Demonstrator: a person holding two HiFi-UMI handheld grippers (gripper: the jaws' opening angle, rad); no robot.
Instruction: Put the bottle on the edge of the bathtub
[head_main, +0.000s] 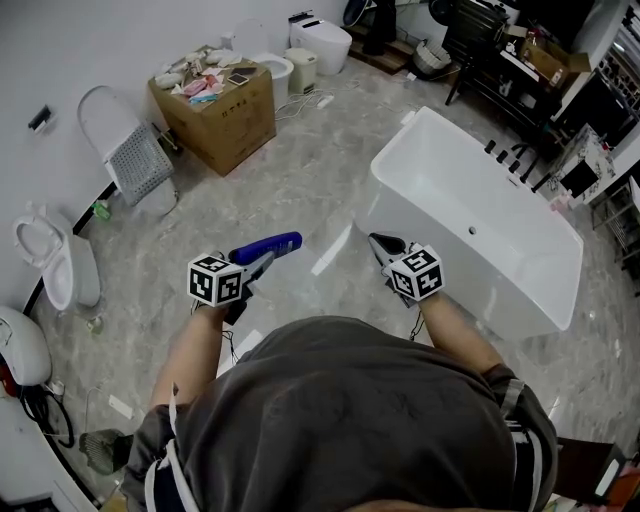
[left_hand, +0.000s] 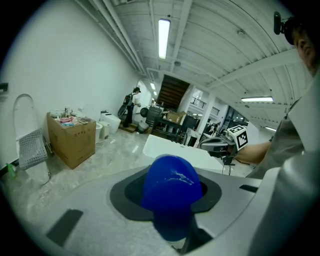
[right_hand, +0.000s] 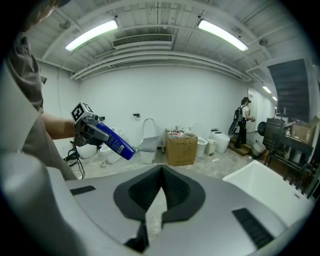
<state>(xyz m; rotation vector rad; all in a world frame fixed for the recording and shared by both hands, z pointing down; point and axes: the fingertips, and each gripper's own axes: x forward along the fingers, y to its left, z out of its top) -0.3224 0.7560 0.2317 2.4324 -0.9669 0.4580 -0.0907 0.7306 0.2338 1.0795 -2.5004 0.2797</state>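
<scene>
The blue bottle (head_main: 268, 246) is held in the air over the floor, lying nearly level, with my left gripper (head_main: 254, 266) shut on it. In the left gripper view the bottle's rounded end (left_hand: 172, 192) fills the space between the jaws. The white bathtub (head_main: 480, 225) stands to the right, its near-left rim (head_main: 378, 170) a short way beyond the bottle. My right gripper (head_main: 382, 245) hovers beside the tub's near wall, jaws shut on nothing (right_hand: 161, 175). From the right gripper view the bottle (right_hand: 112, 141) and my left gripper (right_hand: 89, 129) show at the left.
A cardboard box (head_main: 215, 105) full of small items stands at the back left. Toilets (head_main: 60, 265) and a toilet seat (head_main: 125, 150) line the left wall. Dark shelving (head_main: 500, 50) stands behind the tub. A person (right_hand: 244, 120) stands far off.
</scene>
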